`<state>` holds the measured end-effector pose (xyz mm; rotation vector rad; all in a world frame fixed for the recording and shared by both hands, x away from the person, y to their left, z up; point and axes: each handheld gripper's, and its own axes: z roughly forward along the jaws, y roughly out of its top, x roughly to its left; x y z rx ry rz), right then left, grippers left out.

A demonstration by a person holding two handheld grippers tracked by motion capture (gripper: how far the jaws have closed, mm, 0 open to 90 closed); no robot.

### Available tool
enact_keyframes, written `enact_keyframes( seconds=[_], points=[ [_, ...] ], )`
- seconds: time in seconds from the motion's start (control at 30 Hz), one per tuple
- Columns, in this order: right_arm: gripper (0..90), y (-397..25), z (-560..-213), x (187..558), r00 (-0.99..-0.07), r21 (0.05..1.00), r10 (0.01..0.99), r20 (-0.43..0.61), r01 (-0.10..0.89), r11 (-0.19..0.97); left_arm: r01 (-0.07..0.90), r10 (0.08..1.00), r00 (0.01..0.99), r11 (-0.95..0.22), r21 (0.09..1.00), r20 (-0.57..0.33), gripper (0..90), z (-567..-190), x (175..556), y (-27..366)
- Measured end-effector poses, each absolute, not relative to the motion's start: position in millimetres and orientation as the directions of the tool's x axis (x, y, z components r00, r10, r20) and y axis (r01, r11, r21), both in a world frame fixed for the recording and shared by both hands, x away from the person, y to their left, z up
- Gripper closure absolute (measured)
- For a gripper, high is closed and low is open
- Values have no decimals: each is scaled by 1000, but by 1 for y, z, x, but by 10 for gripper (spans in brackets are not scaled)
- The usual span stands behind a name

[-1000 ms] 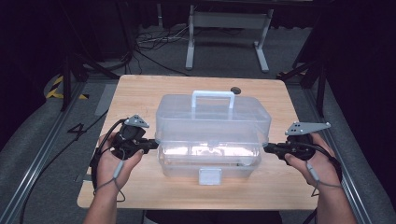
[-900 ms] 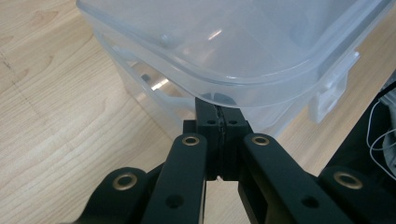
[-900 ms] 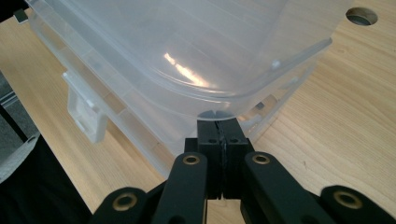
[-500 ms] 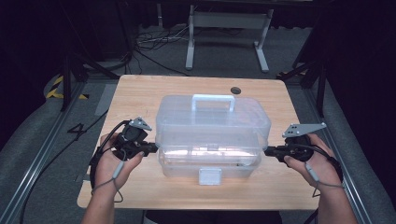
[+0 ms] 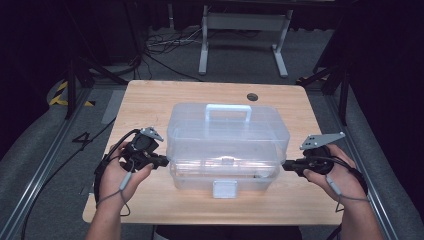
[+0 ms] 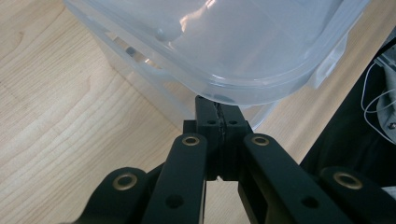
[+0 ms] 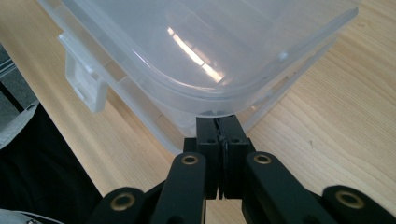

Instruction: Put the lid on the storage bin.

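Currently, jaws: both pairs closed, tips under the lid rim, holding nothing.
Left gripper (image 5: 162,161): at the box's left end.
Right gripper (image 5: 287,166): at its right end.
Clear storage box (image 5: 227,145): mid-table (image 5: 150,100), long axis running between the grippers, equally near.

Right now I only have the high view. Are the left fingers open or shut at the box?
Observer: Shut. In the left gripper view, the left gripper has its fingers pressed together with nothing between them.
Operator: Where are the tips?
Observer: Tucked right under the overhanging rim of the lid. I cannot tell whether they touch it.
Operator: Right side?
Observer: Same. The right gripper is shut, with its tips just under the lid rim.
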<state>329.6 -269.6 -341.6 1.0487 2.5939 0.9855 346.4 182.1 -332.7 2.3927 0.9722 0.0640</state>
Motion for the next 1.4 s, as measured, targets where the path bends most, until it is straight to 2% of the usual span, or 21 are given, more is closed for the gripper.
enact_keyframes(
  seconds=[1.4],
  points=[
    [889,-260,-360,333,-772,498,630,84,580,644,639,631,761,-685,351,-153,897,-352,352,173]
  ],
)
